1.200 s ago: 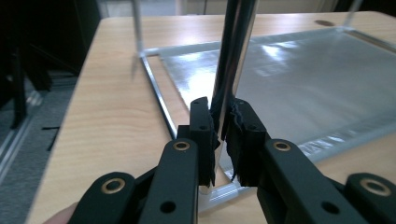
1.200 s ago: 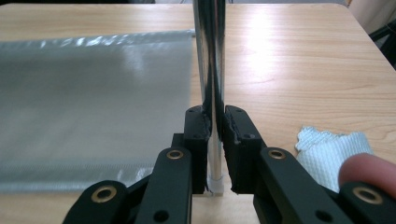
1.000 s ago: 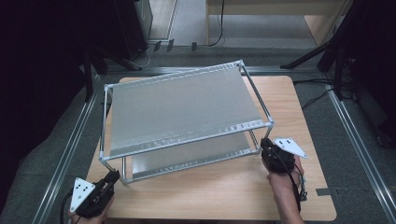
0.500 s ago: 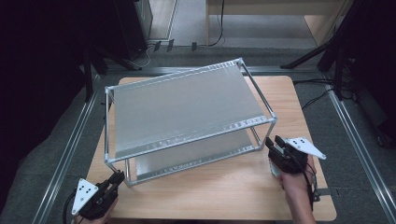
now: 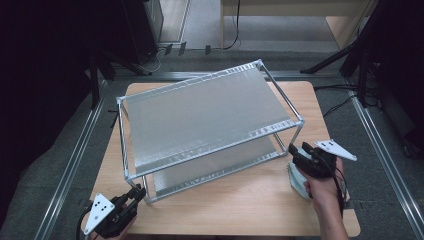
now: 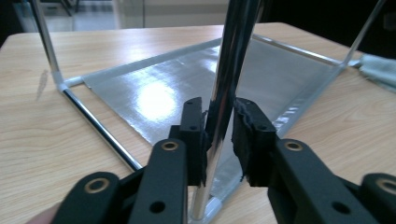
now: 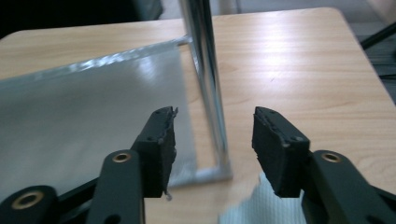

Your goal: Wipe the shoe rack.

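Wooden table [image 5: 235, 200]: light top, dark surroundings, metal floor rails either side.

Two-tier metal rack [image 5: 205, 117]: stands on the table, skewed to its edges, far-right corner toward the back. Chrome tube frame, flat silver top shelf, a second silver shelf [image 6: 187, 88] low down, just above the wood.

Left gripper [image 5: 131, 196]: at the rack's near-left corner, seen in the high view at bottom left with its grey plate on top. In the left gripper view both black pads clamp the upright chrome post [image 6: 229, 93], one on each side, foam squeezed against the tube. Firm hold.

Right gripper [image 5: 299, 152]: at the near-right corner, in the person's hand [image 5: 322, 187]. Jaws stand apart and have just been opening. In the right gripper view the corner post [image 7: 208, 79] rises beyond the gap between the pads, neither pad touching it.

White cloth [image 5: 296, 181]: lies on the table under the right gripper, beside the rack's near-right foot.
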{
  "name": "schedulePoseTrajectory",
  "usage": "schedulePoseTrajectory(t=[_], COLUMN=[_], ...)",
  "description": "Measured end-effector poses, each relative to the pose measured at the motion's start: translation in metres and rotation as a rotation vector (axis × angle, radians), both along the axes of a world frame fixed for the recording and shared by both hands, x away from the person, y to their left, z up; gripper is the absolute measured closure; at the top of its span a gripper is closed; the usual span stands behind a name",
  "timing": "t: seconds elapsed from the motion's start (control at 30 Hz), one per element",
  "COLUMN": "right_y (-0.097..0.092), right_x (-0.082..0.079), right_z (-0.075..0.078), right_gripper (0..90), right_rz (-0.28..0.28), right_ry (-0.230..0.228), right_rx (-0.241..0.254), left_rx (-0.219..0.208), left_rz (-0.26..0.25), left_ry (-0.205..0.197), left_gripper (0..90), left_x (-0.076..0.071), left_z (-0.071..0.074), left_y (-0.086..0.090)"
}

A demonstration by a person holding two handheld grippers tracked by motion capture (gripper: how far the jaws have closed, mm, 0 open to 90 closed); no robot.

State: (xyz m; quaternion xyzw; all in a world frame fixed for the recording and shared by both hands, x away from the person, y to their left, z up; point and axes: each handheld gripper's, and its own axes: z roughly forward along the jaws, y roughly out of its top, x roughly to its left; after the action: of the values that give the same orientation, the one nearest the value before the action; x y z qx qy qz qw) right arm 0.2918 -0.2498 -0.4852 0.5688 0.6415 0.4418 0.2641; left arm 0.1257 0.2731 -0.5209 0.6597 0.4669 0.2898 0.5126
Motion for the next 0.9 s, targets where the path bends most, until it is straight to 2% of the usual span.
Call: schedulePoseTrajectory(t=[0.03,0.07,0.1,0.13,0.2,0.43,0.5,0.57,0.63,0.7,0.77,0.83,0.9], right_y=[0.002,0.004,0.004,0.005,0.008,0.003,-0.006,-0.019,-0.037,-0.057,-0.074,-0.086,-0.093], right_x=[0.006,0.011,0.014,0.015,0.013,-0.005,-0.010,-0.018,-0.029,-0.040,-0.047,-0.051,-0.050], right_z=[-0.002,-0.004,-0.006,-0.008,-0.009,-0.008,-0.006,0.001,0.009,0.011,0.004,-0.010,-0.024], right_gripper=[55.9,64.2,70.3,76.6,79.3,79.8,76.9,65.7,61.9,64.4,65.4,65.3,63.1], right_rz=[-0.024,-0.046,-0.055,-0.039,-0.039,-0.017,0.029,0.096,0.131,0.092,0.029,-0.007,0.013], right_ry=[0.003,0.002,-0.003,-0.019,-0.032,-0.026,-0.009,-0.020,-0.048,-0.062,-0.049,-0.006,0.051], right_rx=[0.006,0.009,0.010,0.015,-0.009,-0.032,-0.005,0.024,0.020,0.044,0.009,-0.049,-0.067], left_rx=[-0.001,-0.001,-0.007,-0.011,-0.011,-0.010,0.000,0.016,0.004,-0.026,-0.040,-0.021,-0.008], left_rz=[-0.002,-0.004,-0.007,-0.012,-0.011,0.011,0.020,0.021,0.035,0.050,0.061,0.060,0.053], left_ry=[0.000,-0.002,-0.001,-0.001,0.000,0.020,0.029,0.032,0.027,0.012,0.007,0.001,-0.003], left_gripper=[79.5,79.9,80.1,80.0,80.0,79.6,79.5,79.6,79.3,79.0,78.7,78.8,78.8], left_x=[0.000,-0.001,-0.001,-0.001,-0.001,-0.002,-0.003,-0.005,-0.012,-0.015,-0.014,-0.013,-0.013], left_z=[0.000,-0.001,-0.001,-0.001,-0.001,0.000,0.002,0.003,0.001,-0.003,-0.004,-0.004,-0.004], left_y=[0.000,0.001,0.001,0.001,0.001,0.002,0.002,0.002,0.004,0.006,0.004,0.001,0.002])
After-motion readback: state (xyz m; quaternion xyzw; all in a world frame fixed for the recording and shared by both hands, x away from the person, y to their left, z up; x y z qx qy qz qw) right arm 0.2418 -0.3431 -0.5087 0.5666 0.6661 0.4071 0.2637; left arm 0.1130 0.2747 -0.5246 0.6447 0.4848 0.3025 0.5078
